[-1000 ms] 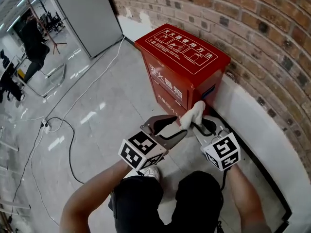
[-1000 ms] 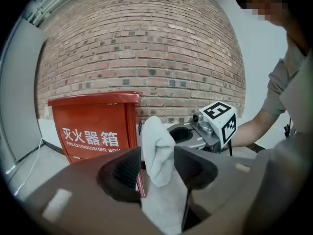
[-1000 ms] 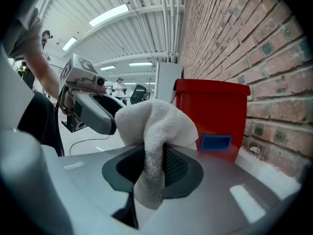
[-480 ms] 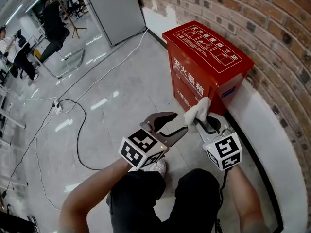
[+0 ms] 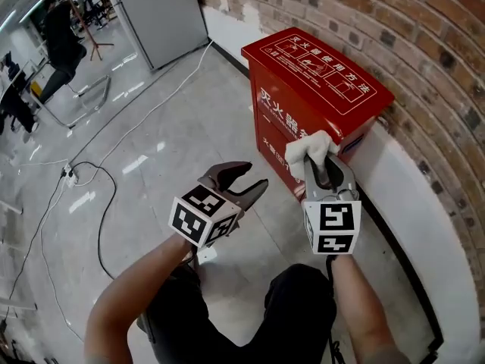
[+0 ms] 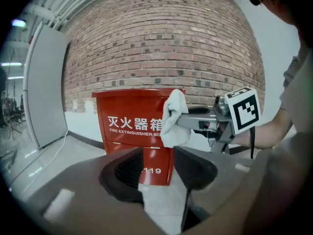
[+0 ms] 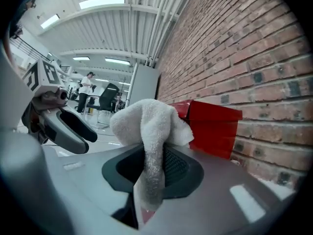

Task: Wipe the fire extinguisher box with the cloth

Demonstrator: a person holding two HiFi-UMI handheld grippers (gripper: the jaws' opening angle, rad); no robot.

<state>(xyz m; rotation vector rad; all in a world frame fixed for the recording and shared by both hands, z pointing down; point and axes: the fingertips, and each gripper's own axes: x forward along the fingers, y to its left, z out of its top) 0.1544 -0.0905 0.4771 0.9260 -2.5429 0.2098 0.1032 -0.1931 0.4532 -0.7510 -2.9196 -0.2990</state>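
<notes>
2 tongs are up in front of me. My right tongs (image 5: 326, 167) are clamped on a bunched white cloth (image 5: 309, 152), and my left tongs (image 5: 245, 179) stand spread, with only floor and box showing between them. The cloth sits against the near corner of the red fire extinguisher box (image 5: 318, 89), just under its lid. That box stands upright on the grey floor (image 5: 174, 150), its back to the brick wall (image 5: 424, 36), long side running along the wall, lettered front facing the room. A black cable (image 5: 107, 211) loops well off to my left, and a grey panel (image 5: 159, 14) stands beyond the box.
</notes>
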